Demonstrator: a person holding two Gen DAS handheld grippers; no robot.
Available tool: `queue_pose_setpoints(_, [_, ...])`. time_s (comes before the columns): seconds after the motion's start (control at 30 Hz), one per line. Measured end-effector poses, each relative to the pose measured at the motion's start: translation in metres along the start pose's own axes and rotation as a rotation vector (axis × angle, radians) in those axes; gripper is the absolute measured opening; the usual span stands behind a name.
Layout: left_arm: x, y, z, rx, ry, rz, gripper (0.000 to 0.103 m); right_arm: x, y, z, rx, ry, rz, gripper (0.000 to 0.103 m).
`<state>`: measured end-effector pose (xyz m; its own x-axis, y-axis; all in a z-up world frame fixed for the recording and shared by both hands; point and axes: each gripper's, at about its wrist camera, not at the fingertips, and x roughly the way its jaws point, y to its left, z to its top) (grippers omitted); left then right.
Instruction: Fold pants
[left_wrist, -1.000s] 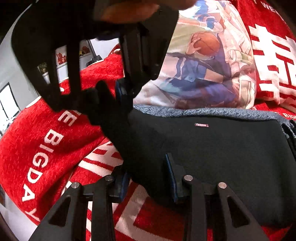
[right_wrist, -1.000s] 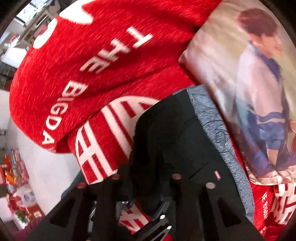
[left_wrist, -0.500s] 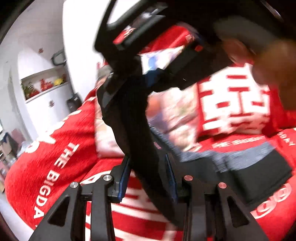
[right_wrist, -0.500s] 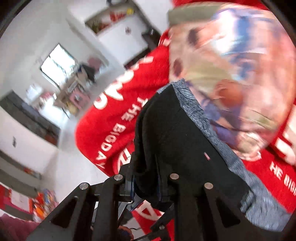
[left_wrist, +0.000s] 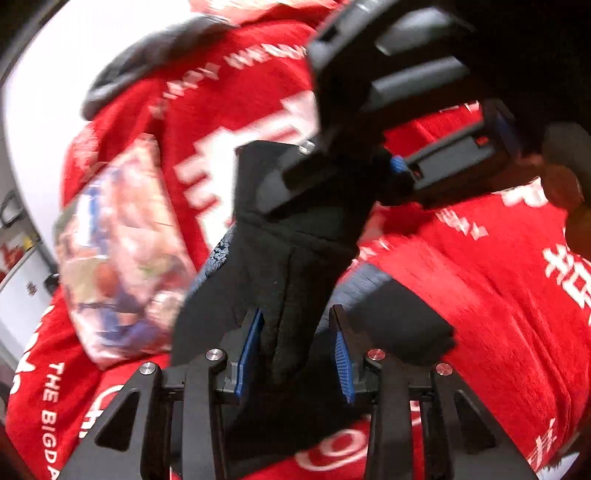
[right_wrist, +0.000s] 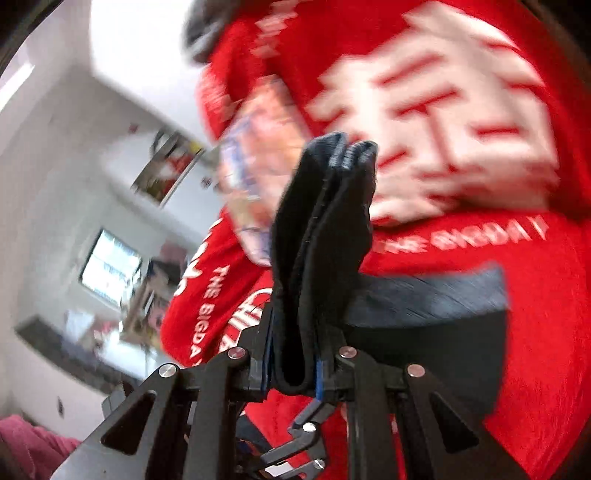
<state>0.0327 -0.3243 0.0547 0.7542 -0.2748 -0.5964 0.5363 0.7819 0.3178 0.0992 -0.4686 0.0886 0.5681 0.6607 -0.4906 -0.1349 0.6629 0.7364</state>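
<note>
Both grippers have lifted the black pants (left_wrist: 295, 258) off the red blanket (left_wrist: 498, 295) and swung them rightward. The left gripper (left_wrist: 295, 347) holds one fold in narrow fingers; the right gripper (right_wrist: 293, 354), above and farther right, pinches doubled hems. The fabric's long axis stretches between them; the grey waistband (right_wrist: 424, 295) lies beyond on the blanket.

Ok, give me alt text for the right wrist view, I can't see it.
The right gripper pinches a folded bunch of black pants, lifted over a red blanket with white lettering. More of the pants trails to the right; the room behind is motion-blurred.
</note>
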Motion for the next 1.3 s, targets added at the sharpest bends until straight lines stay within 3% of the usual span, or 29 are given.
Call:
queue_pose_setpoints(0.17, [0.042, -0.034, -0.023, 0.034, 0.154, -0.043, 0.037, 0.008, -0.102, -0.039, 0.211, 0.01, -0.031, 0.018])
queue_pose_setpoints(0.27, [0.041, -0.038, -0.031, 0.083, 0.166, -0.03, 0.047, 0.011, -0.131, -0.058, 0.284, -0.007, 0.006, 0.019])
queue_pose_setpoints(0.3, [0.039, -0.036, -0.031, 0.09, 0.169, -0.03, 0.055, 0.011, -0.133, -0.061, 0.291, -0.019, 0.012, 0.022])
queue_pose_setpoints(0.33, [0.036, -0.032, -0.031, 0.088, 0.178, -0.039, 0.071, 0.011, -0.135, -0.062, 0.301, -0.027, 0.011, 0.024])
queue_pose_setpoints(0.37, [0.032, -0.029, -0.03, 0.075, 0.181, -0.049, 0.077, 0.011, -0.137, -0.062, 0.312, -0.027, 0.01, 0.024])
queue_pose_setpoints(0.47, [0.013, -0.009, -0.029, 0.015, 0.149, -0.057, 0.079, 0.01, -0.137, -0.062, 0.324, -0.027, 0.005, 0.025])
queue_pose_setpoints(0.53, [0.001, 0.007, -0.027, -0.025, 0.124, -0.025, 0.079, 0.003, -0.132, -0.066, 0.308, -0.026, -0.045, 0.026])
queue_pose_setpoints(0.7, [-0.012, 0.065, -0.022, -0.161, 0.105, 0.05, 0.079, -0.022, -0.122, -0.077, 0.26, -0.014, -0.269, 0.026])
queue_pose_setpoints(0.73, [-0.01, 0.077, -0.022, -0.178, 0.116, 0.088, 0.079, -0.03, -0.119, -0.078, 0.241, -0.015, -0.32, 0.026])
queue_pose_setpoints(0.83, [0.007, 0.115, -0.029, -0.282, 0.188, 0.153, 0.079, -0.047, -0.112, -0.081, 0.232, -0.031, -0.354, 0.026])
queue_pose_setpoints(1.0, [0.033, 0.153, -0.059, -0.452, 0.333, 0.131, 0.079, -0.051, -0.082, -0.076, 0.15, -0.058, -0.357, 0.026])
queue_pose_setpoints(1.1, [0.046, 0.149, -0.077, -0.458, 0.405, 0.104, 0.079, -0.033, -0.066, -0.071, 0.083, -0.032, -0.369, 0.026])
queue_pose_setpoints(1.3, [0.046, 0.137, -0.081, -0.402, 0.396, 0.11, 0.079, -0.001, -0.063, -0.075, 0.06, 0.039, -0.417, 0.026])
